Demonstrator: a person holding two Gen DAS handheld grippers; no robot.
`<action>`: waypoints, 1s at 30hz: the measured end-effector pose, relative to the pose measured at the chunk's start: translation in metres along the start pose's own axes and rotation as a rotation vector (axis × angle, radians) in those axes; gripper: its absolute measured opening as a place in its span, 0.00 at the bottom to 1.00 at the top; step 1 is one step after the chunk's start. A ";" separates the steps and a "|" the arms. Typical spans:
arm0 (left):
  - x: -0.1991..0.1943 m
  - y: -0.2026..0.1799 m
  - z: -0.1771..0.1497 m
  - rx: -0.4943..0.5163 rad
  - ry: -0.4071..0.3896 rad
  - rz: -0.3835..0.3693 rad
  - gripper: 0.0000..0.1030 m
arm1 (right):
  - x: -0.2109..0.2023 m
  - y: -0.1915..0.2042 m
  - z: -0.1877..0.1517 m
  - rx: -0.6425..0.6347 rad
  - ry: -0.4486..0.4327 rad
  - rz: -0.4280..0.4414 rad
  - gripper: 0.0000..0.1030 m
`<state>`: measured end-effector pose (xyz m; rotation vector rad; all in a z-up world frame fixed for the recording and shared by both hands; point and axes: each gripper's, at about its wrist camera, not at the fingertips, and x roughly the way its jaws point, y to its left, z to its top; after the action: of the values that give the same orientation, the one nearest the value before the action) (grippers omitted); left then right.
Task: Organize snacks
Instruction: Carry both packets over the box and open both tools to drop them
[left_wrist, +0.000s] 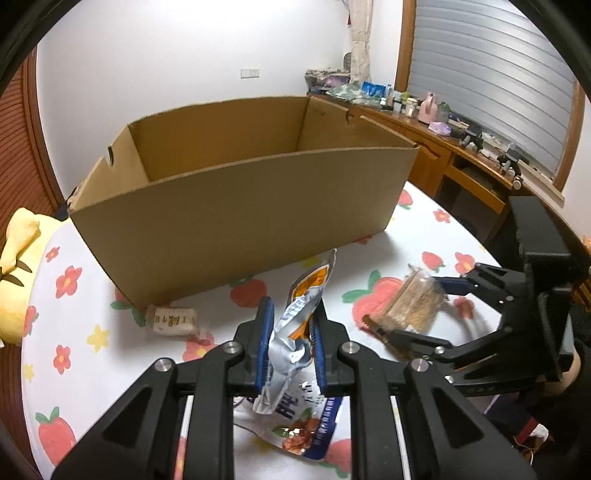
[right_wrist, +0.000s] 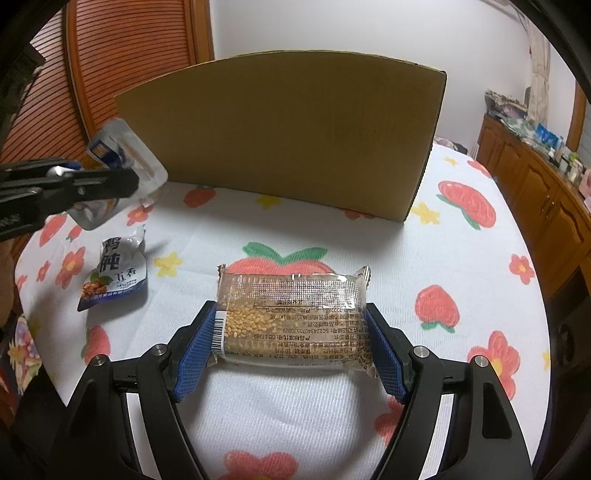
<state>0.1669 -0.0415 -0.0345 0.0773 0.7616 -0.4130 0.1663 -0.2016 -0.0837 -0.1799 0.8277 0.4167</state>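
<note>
The left gripper (left_wrist: 291, 332) is clenching a crumpled foil pouch (left_wrist: 295, 317) just in front of the cardboard box (left_wrist: 229, 199), while the right gripper (right_wrist: 291, 339) is grasping a sesame bar packet (right_wrist: 291, 317) nearer its right end. Both should be rising clear of the box's near wall before letting go, I judge, so neither snack catches the rim.

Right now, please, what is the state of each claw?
Left claw: closed on the silver snack pouch, lifted off the table.
Right claw: closed around the clear sesame bar packet.
</note>
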 end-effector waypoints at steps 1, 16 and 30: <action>-0.002 -0.002 0.000 0.002 -0.005 -0.001 0.16 | 0.000 0.001 0.000 0.000 0.000 0.000 0.76; -0.025 -0.007 0.004 0.004 -0.068 0.002 0.16 | -0.008 0.010 -0.002 -0.045 -0.050 -0.039 0.76; -0.043 0.002 0.012 -0.005 -0.125 0.007 0.16 | -0.038 0.013 0.014 -0.051 -0.142 -0.021 0.76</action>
<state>0.1474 -0.0282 0.0040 0.0484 0.6388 -0.4058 0.1472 -0.1964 -0.0461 -0.2039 0.6754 0.4263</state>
